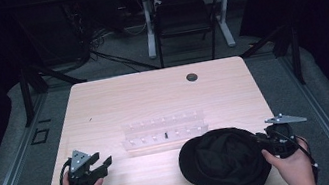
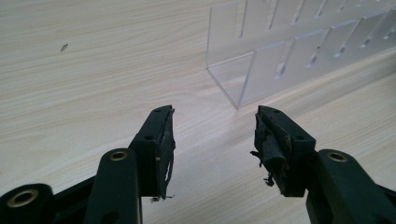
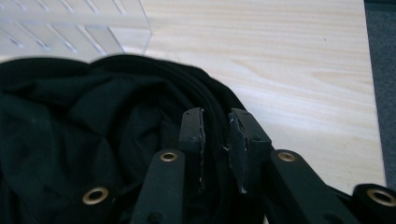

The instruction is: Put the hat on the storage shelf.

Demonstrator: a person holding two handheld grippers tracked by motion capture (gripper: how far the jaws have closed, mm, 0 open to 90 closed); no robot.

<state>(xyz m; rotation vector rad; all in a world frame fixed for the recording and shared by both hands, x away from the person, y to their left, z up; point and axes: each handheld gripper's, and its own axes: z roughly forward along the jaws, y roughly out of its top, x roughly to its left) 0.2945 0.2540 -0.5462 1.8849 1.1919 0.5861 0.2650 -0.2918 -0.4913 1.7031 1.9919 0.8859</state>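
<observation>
Black hat (image 1: 225, 162): right gripper (image 3: 215, 135) jaws pinch rim; left gripper (image 2: 212, 140) low, gaping.

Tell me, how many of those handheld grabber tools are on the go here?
2. The left gripper sits near the table's left front corner, fingers apart over bare wood. The right gripper is at the black hat's right edge, its fingers astride the rim.

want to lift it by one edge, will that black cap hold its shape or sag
The black cap will probably sag: its cloth lies in soft folds and bunches where the right tool pinches its rim. It looks light, so one pinch should carry it. It seems unlikely to slide off or roll, since it rests slumped on the table.
</observation>
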